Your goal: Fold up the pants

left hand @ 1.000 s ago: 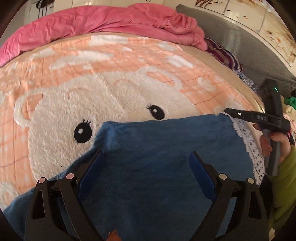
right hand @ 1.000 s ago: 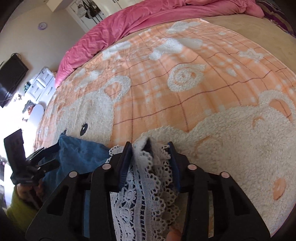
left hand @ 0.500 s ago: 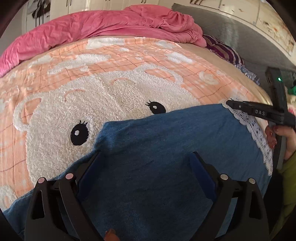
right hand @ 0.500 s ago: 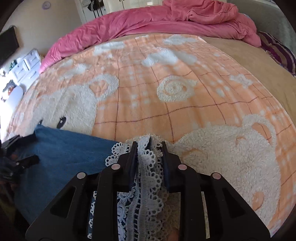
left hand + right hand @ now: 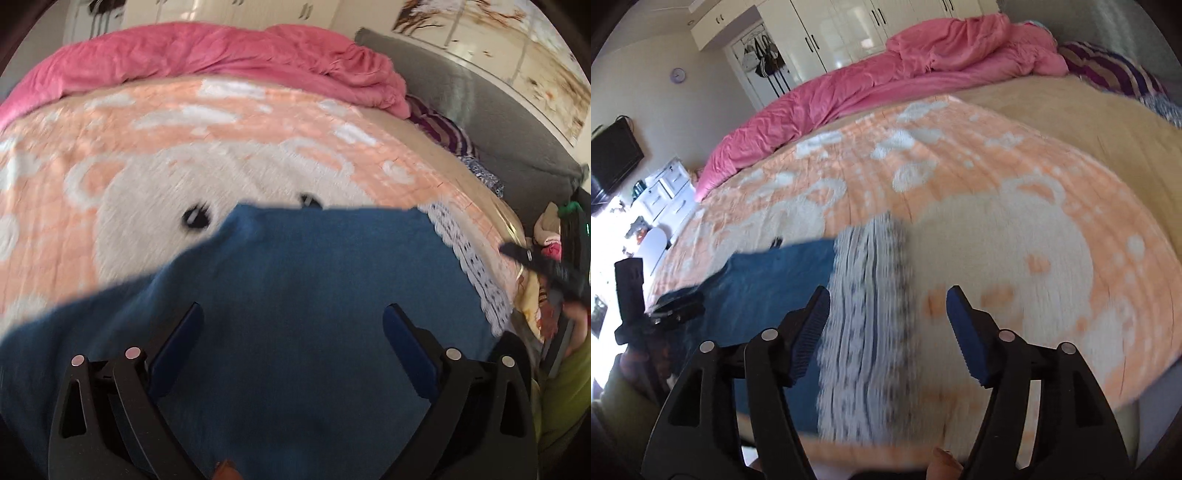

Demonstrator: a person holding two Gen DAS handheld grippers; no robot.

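The blue denim pants (image 5: 303,295) lie flat on the bear-print blanket (image 5: 155,155), their white lace hem (image 5: 469,266) along the right edge. My left gripper (image 5: 291,325) hovers over the denim, jaws wide apart and still opening, nothing between the pads. In the right wrist view the lace hem (image 5: 868,314) lies on the blanket (image 5: 997,206) beyond my right gripper (image 5: 888,301), whose jaws are opening; the pads no longer press the lace. The denim (image 5: 768,280) stretches left towards the left gripper's body (image 5: 646,306). The right gripper (image 5: 532,258) shows as a dark blur at the left wrist view's right edge.
A rumpled pink duvet (image 5: 923,62) is heaped along the far side of the bed. A striped pillow (image 5: 1108,70) lies at the far right. White wardrobes (image 5: 849,26), a wall television (image 5: 613,155) and a white dresser (image 5: 668,188) stand beyond the bed.
My right gripper let go of the lace hem, opened and drew back; the hem now lies on the blanket. My left gripper pulled back a little over the denim, still open.
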